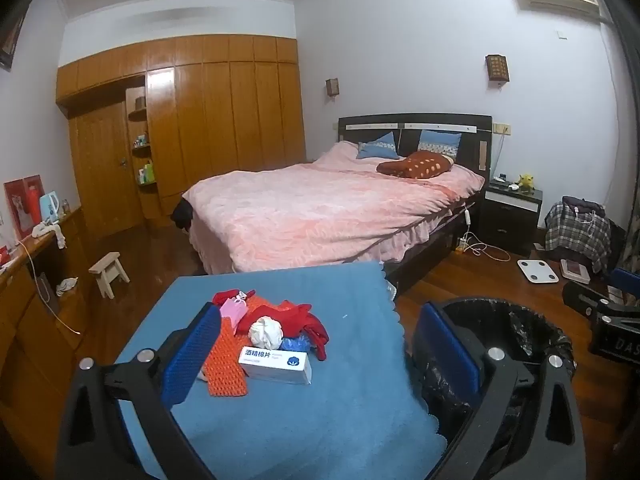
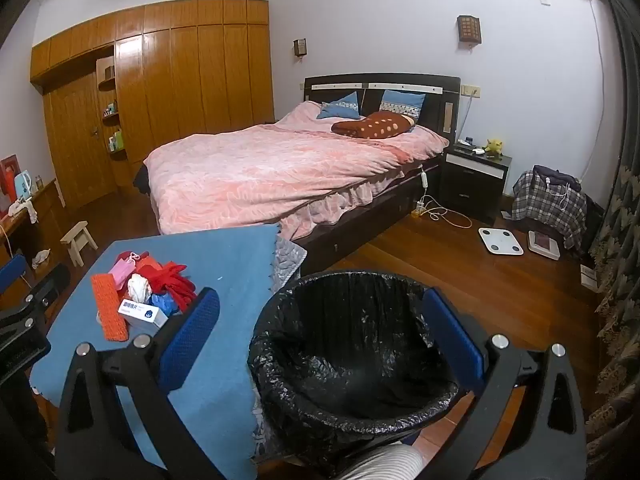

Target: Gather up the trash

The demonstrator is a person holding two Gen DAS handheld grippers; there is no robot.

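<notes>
A small table with a blue cloth point(image 1: 320, 412) carries a pile of trash: a white box point(image 1: 276, 365), a crumpled white tissue point(image 1: 266, 332), an orange mesh strip point(image 1: 224, 372), red fabric point(image 1: 300, 318), a pink mask point(image 1: 233, 311) and blue plastic point(image 1: 296, 344). The pile also shows in the right wrist view point(image 2: 140, 300). My left gripper point(image 1: 316, 354) is open and empty, above the pile. A bin with a black bag point(image 2: 352, 360) stands right of the table. My right gripper point(image 2: 320, 340) is open and empty over the bin.
A bed with a pink cover point(image 1: 320, 208) stands behind the table. A small wooden stool point(image 1: 109, 272) is on the left, by a wooden counter point(image 1: 24, 280). A white scale point(image 2: 501, 241), a nightstand point(image 2: 476, 180) and a plaid-covered chair point(image 2: 548, 208) are at right.
</notes>
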